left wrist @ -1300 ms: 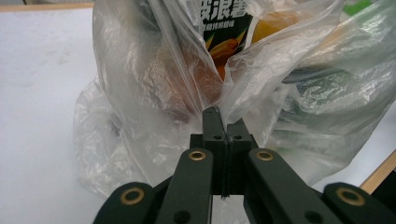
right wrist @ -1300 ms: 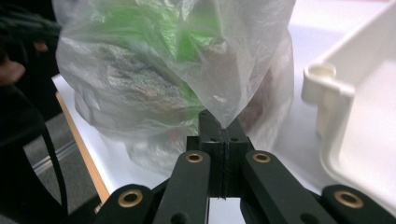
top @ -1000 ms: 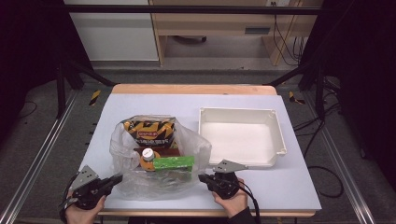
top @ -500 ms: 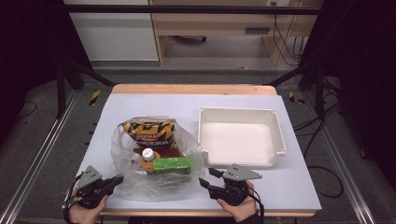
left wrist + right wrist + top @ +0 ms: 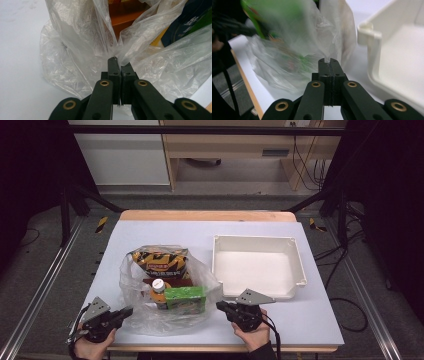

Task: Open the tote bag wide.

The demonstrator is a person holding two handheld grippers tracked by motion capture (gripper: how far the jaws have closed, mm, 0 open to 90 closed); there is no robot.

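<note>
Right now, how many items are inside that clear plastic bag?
4 that I can see in the plastic bag: a yellow snack packet at the back, a green box in front, a white-capped bottle beside it, a brown pack beneath. More may be hidden.

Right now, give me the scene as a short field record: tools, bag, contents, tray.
left tool: shut on the plastic bag, pinching film at its left edge
right tool: shut on the bag's right edge
bag contents: snack bag, capped bottle, green box
white tray: right of the bag, nothing in it
surface: table
</note>
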